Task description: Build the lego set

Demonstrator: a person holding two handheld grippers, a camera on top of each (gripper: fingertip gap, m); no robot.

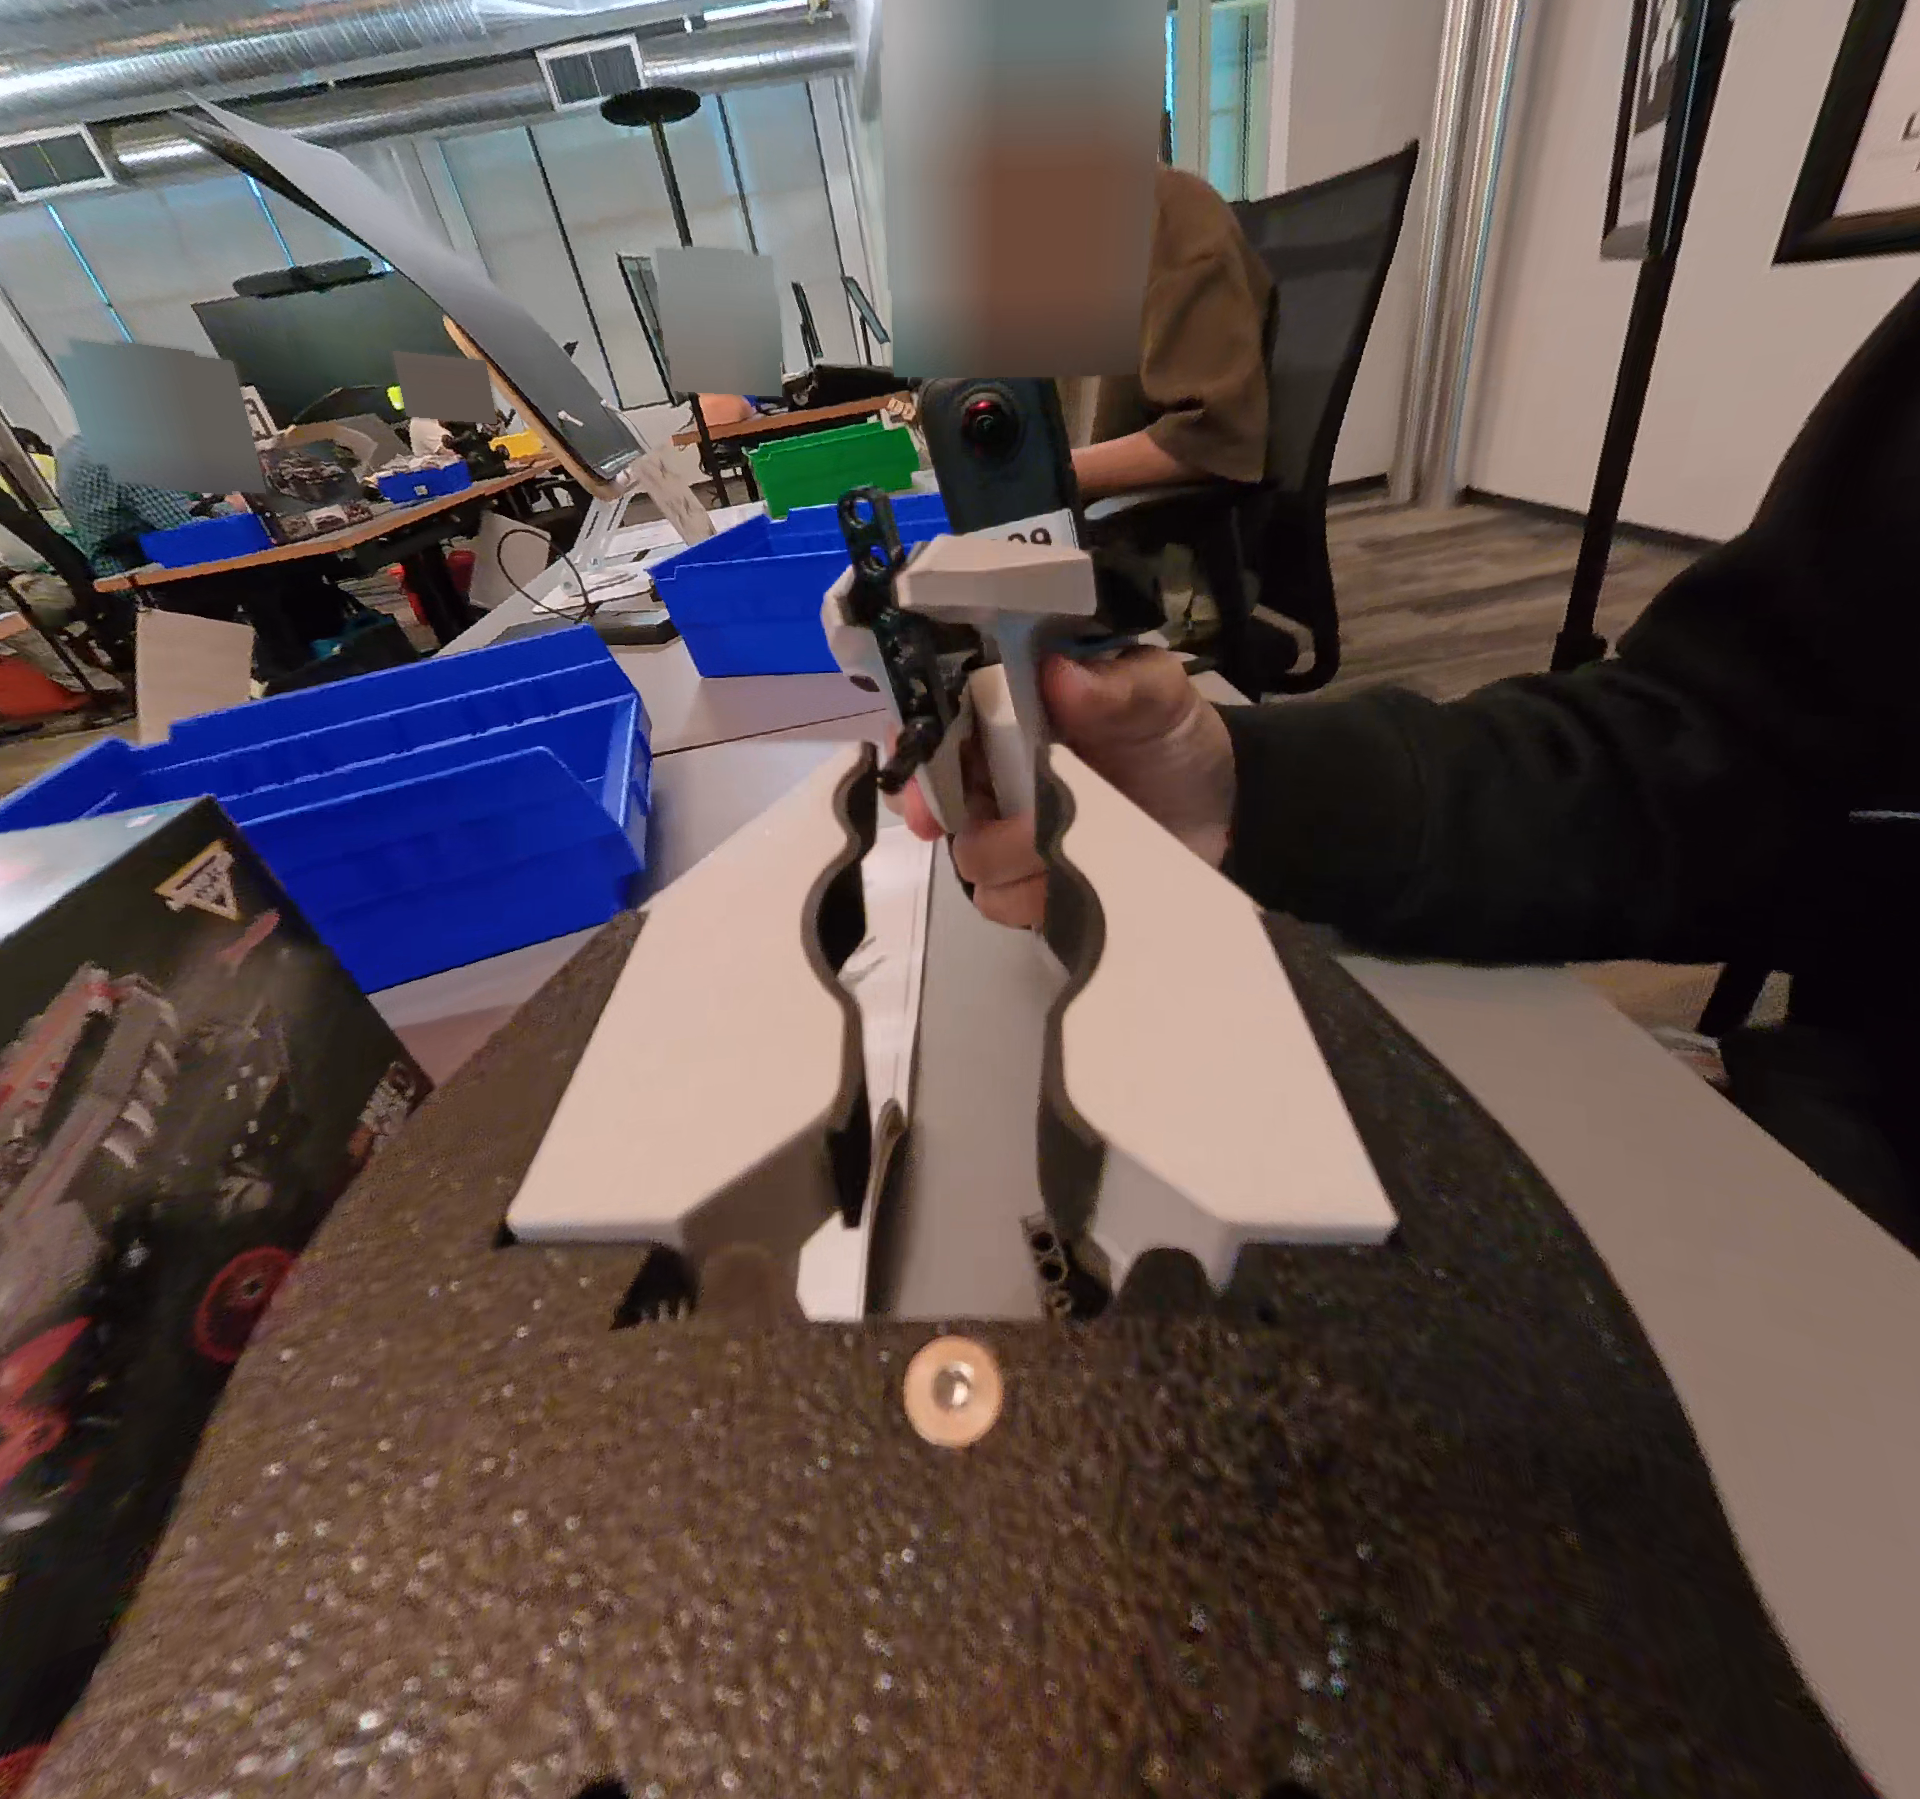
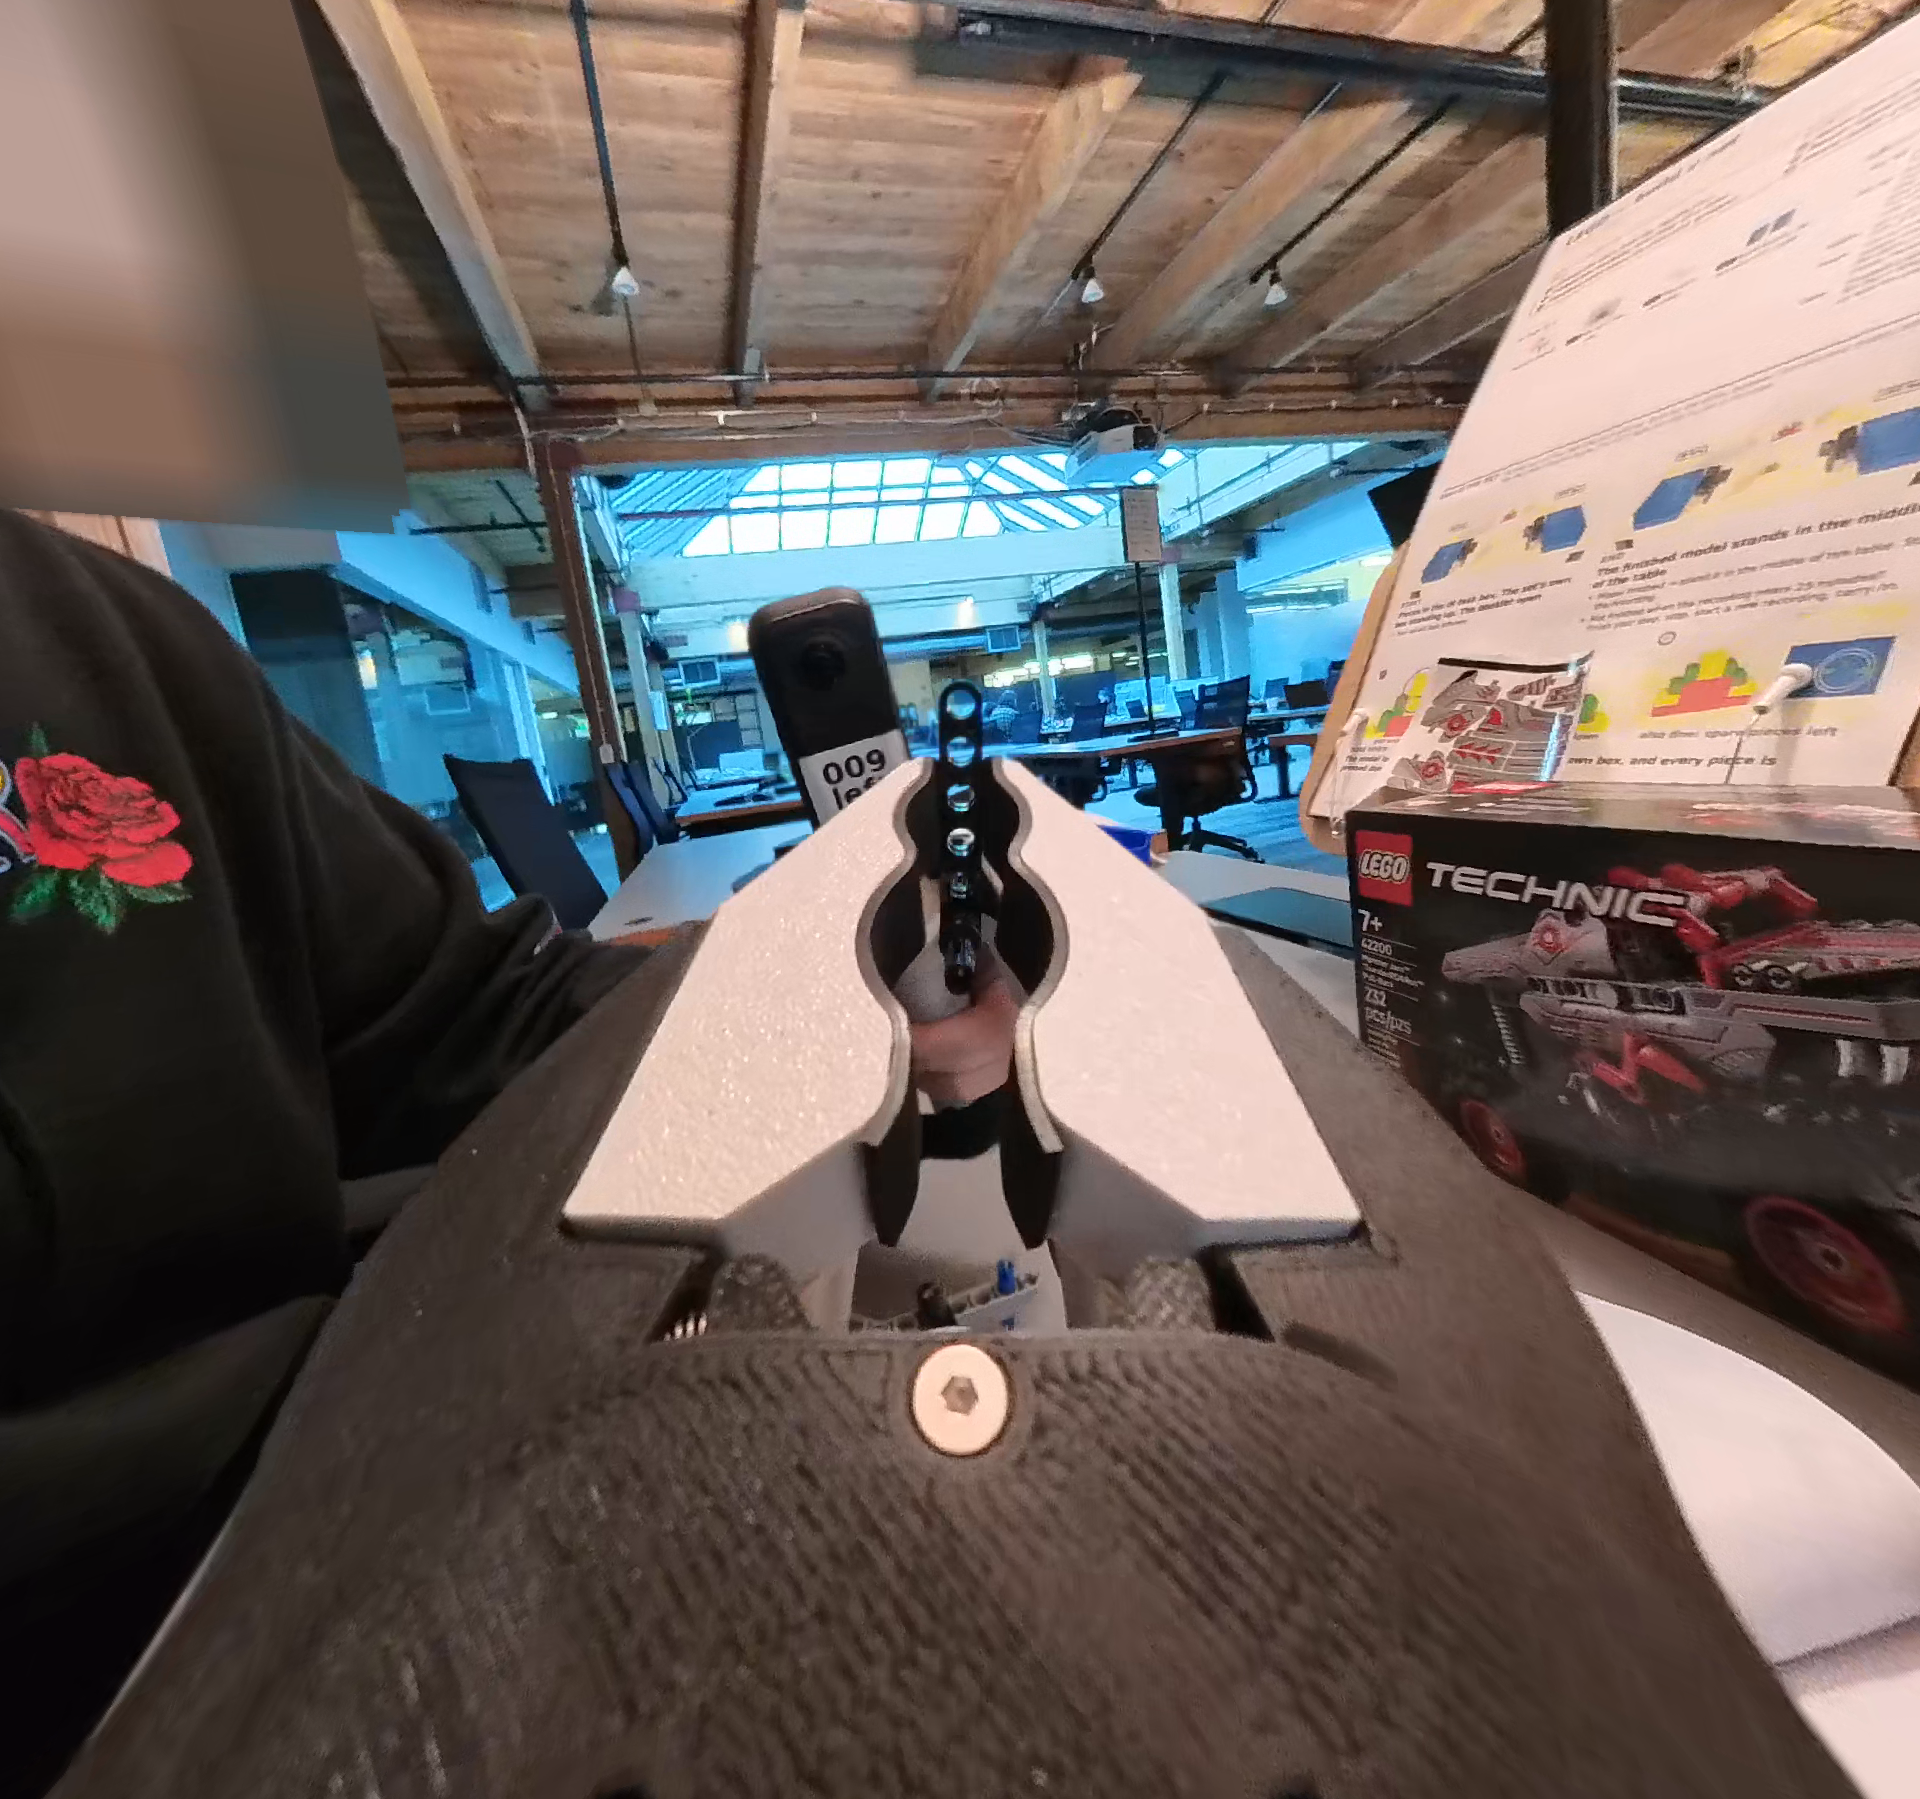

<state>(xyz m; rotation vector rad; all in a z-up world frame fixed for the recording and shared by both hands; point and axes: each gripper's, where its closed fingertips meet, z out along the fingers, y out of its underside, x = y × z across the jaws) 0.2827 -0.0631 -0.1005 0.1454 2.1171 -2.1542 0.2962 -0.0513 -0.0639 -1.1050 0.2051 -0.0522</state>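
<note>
Left wrist view: my left gripper (image 1: 951, 814) fingers apart, nothing between them.
Blue bins (image 1: 416, 793): left on table, stacked.
Set box (image 2: 1642, 1001): just right of my right gripper (image 2: 958, 814).
Right gripper: clamped on black lego beam (image 2: 958, 845), upright, held in the air.
Blocking: beam assembly (image 1: 904, 648) directly ahead of left tips.

Your left gripper (image 1: 951, 793) sits at frame centre with its white fingers (image 1: 717, 1001) parted, while your right gripper (image 2: 958, 814), raised and facing it, has its fingers (image 2: 790, 1001) drawn close together, your hand (image 1: 1117, 762) wrapped around its handle from the right, sleeve (image 1: 1558, 783) trailing.
</note>
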